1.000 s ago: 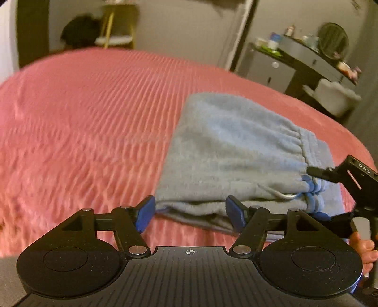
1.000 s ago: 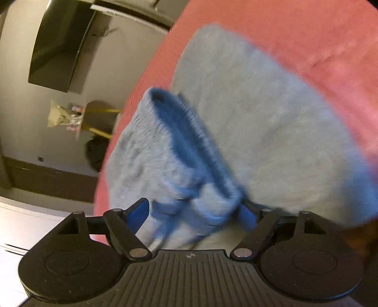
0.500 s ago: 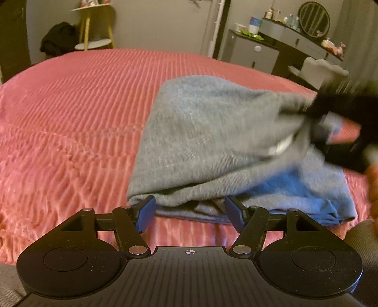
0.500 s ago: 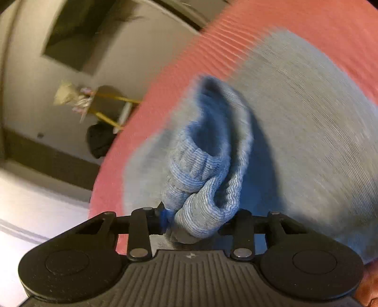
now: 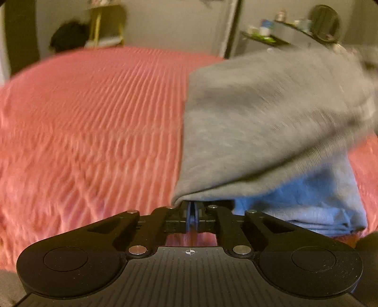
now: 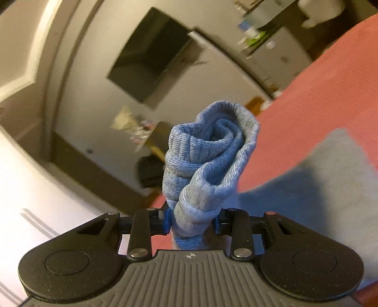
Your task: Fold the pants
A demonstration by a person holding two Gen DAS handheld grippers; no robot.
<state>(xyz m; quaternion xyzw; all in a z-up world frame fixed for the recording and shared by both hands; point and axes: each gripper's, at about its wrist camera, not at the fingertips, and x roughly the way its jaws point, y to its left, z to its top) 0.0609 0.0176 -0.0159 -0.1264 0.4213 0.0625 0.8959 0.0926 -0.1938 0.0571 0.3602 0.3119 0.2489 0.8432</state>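
Grey sweatpants (image 5: 271,118) lie folded on a pink ribbed bedspread (image 5: 94,118), their top layer lifted and stretched up to the right. My left gripper (image 5: 192,207) is shut at the near left corner of that layer, and the cloth's edge covers its tips. In the right wrist view, my right gripper (image 6: 192,222) holds a bunched ribbed band (image 6: 208,165) of the pants. Its jaws are still closing, with the pads pressing on the bundle. It is raised above the bed, and the rest of the pants (image 6: 330,184) hang below at the right.
A dresser with bottles and a round mirror (image 5: 326,16) stands beyond the bed's far right. A yellow stool with a dark bundle (image 5: 68,37) is at the far left. A dark screen (image 6: 151,54) hangs on the wall. Bare bedspread (image 6: 319,82) stretches left of the pants.
My left jaws have closed on the pants' near corner. My right jaws have closed on the ribbed band and lifted it, pulling the top layer up off the bed.
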